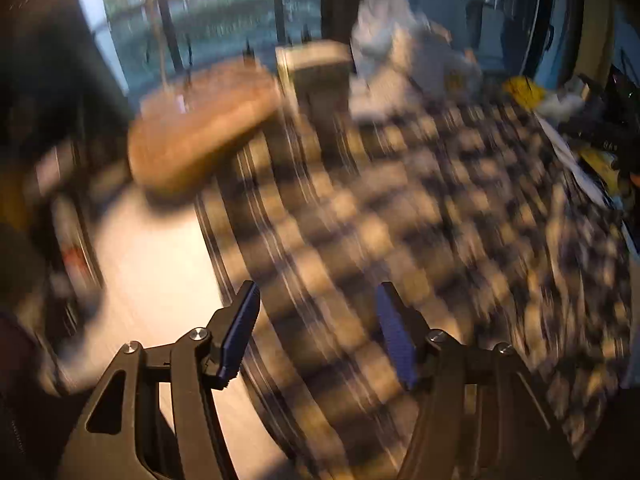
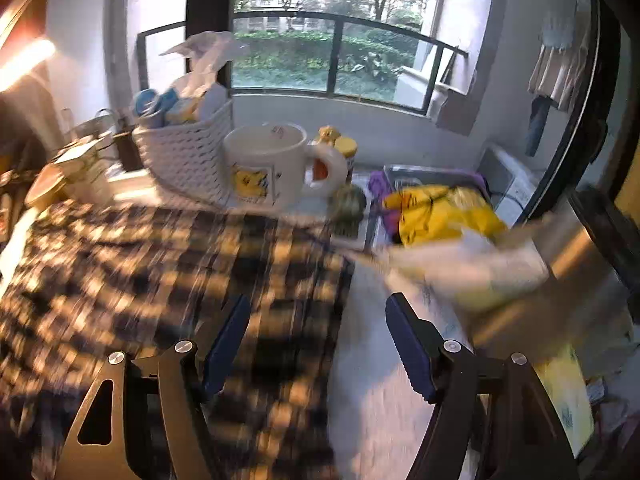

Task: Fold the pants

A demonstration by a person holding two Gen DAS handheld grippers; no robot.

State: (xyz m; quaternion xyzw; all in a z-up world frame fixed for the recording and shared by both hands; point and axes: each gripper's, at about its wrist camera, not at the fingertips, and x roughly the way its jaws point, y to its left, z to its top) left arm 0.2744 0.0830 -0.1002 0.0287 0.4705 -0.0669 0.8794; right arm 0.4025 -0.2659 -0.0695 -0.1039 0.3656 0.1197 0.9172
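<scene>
the pale worktop (image 2: pixel 372 400) carries the checked pants (image 2: pixel 160 272), spread flat across most of it and blurred in both views. behind them stand a white woven basket (image 2: pixel 184 152), then a white mug (image 2: pixel 264 164) just beside it. the left claw (image 1: pixel 316 332) hangs over the pants' edge, jaws apart, nothing between them. the right claw (image 2: pixel 316 344) hangs over the pants' other edge, jaws likewise apart and empty.

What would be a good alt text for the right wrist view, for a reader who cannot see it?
The right gripper, jaws open and empty, hangs over blurred black-and-cream checked pants spread on a pale table. Behind stand a white cartoon-print mug, a white woven basket and a crumpled yellow bag, before a balcony window.
</scene>
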